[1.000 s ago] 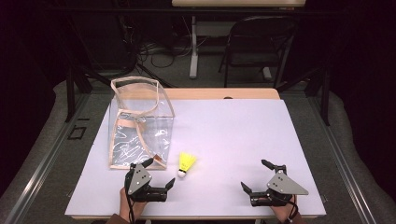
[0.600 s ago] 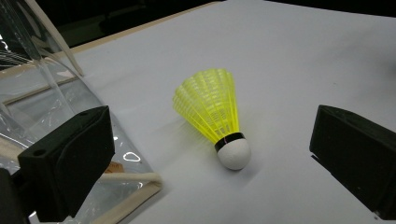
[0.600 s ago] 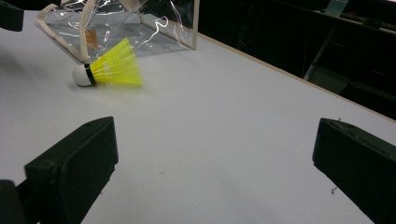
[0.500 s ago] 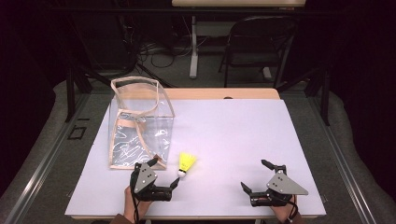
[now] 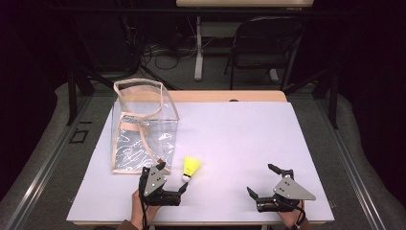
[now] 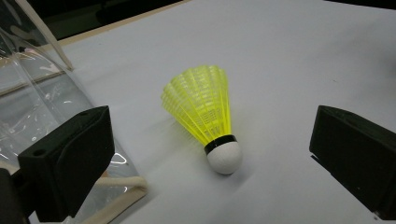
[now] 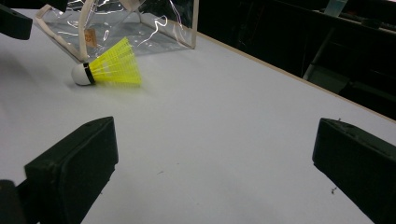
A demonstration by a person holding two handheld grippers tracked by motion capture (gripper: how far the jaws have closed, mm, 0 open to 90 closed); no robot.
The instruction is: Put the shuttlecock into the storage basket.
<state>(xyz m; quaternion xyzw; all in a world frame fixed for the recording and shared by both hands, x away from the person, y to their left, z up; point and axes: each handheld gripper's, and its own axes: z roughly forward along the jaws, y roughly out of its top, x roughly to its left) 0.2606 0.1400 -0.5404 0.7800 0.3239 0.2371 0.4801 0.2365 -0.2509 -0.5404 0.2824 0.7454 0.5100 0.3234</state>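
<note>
1. White table [image 5: 249, 139], wooden edge along its far side.
2. Folding chair [image 5: 261, 45] behind the table, on the grey floor.
3. Cables [image 5: 163, 55] lying on the floor beside a pale post [image 5: 198, 48].

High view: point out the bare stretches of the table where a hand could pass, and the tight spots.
Widest bare stretch: from the clear bag rightward to the table right edge, beyond both claws. Another open lane lies between the left claw and the right claw. Crowded: the near-left corner, where the shuttlecock lies close beside the bag and just ahead of the open left claw.
</note>
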